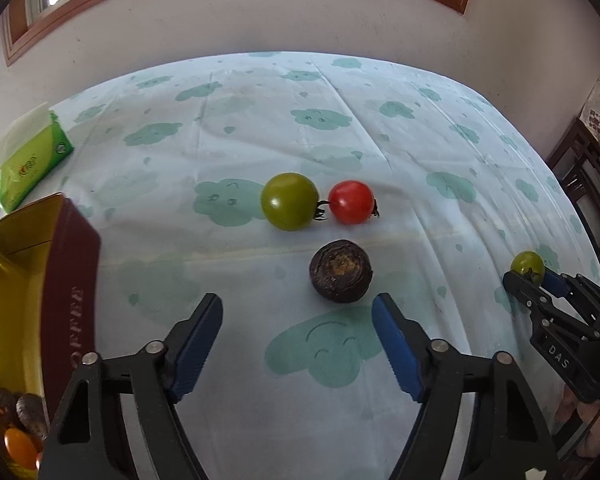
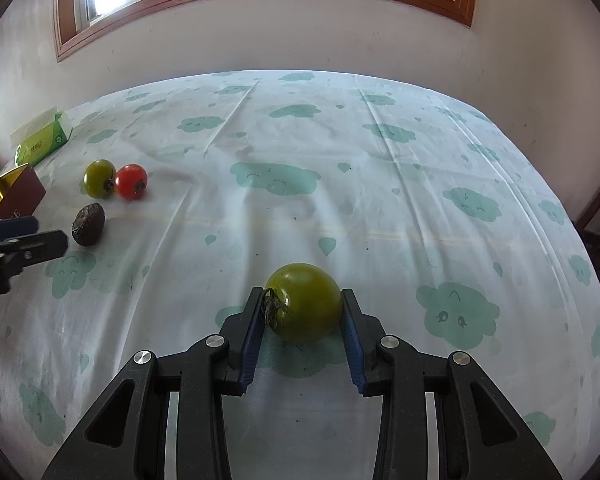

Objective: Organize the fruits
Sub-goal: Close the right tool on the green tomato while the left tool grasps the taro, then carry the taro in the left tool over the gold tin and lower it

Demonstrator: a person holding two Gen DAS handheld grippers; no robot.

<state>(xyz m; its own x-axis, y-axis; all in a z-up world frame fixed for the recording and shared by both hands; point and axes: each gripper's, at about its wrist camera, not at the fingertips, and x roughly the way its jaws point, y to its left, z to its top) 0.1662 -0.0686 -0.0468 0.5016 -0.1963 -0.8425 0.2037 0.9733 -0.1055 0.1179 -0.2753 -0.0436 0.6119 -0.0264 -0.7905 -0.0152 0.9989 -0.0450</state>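
Observation:
My left gripper [image 1: 298,312] is open and empty, just short of a dark wrinkled round fruit [image 1: 341,270] on the cloth. Beyond it lie a green tomato [image 1: 289,201] and a red tomato [image 1: 351,201], side by side. My right gripper [image 2: 303,300] is shut on another green tomato [image 2: 304,302], its pads against both sides, low over the cloth. In the left wrist view that gripper [image 1: 534,276] and its tomato [image 1: 527,263] show at the right. The right wrist view shows the green tomato [image 2: 99,178], the red tomato [image 2: 131,181], the dark fruit [image 2: 88,224] and the left gripper's fingers [image 2: 32,236].
A maroon and gold box [image 1: 28,280] at the left holds dark fruits [image 1: 30,414] and an orange one [image 1: 20,448]. A green tissue pack [image 1: 30,160] lies at the far left. The cloud-print cloth [image 1: 340,100] covers the table, with a wall and window behind. Dark furniture [image 1: 588,184] stands at the right.

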